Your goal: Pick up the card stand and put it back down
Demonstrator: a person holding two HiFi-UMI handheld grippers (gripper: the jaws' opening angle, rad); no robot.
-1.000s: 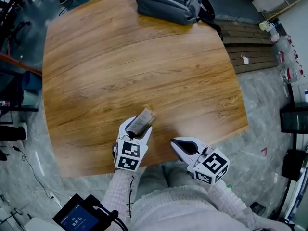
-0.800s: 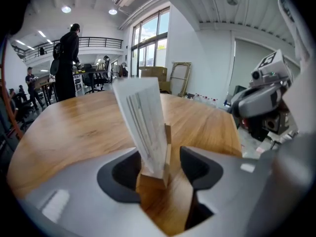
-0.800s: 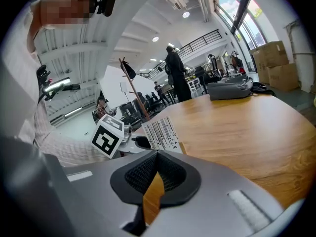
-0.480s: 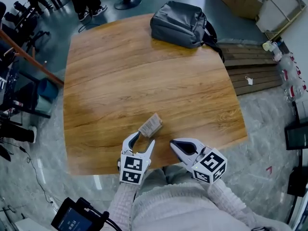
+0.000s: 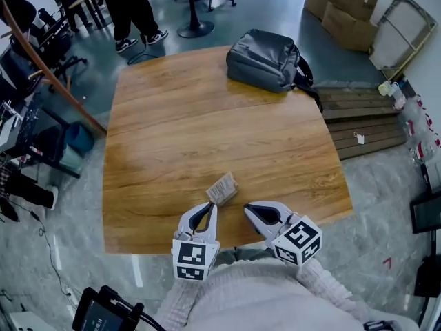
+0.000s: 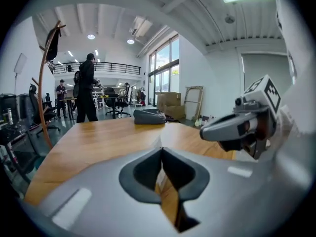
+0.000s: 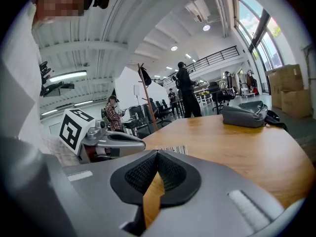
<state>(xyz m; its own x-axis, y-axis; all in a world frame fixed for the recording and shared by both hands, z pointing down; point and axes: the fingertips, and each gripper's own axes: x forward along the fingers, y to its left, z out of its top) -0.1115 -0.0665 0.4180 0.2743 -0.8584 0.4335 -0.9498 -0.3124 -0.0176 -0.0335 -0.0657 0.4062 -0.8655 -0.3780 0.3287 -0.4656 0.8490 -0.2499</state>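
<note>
1. We see a wooden table (image 5: 207, 129) with rounded corners, standing on a grey floor.
2. A grey backpack (image 5: 265, 61) lies at the table's far edge.
3. To the right we note a slatted wooden pallet (image 5: 362, 112) and, farther off, cardboard boxes (image 5: 348, 12).
4. A person in dark clothes (image 5: 134, 12) stands beyond the far left corner, near an office chair (image 5: 193, 26).

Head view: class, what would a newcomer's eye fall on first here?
The broad wooden table fills the view, with a grey backpack at its far edge. Near the front edge a small card stand sits just ahead of the left tool, with the right tool beside it, both shut and empty.
</note>
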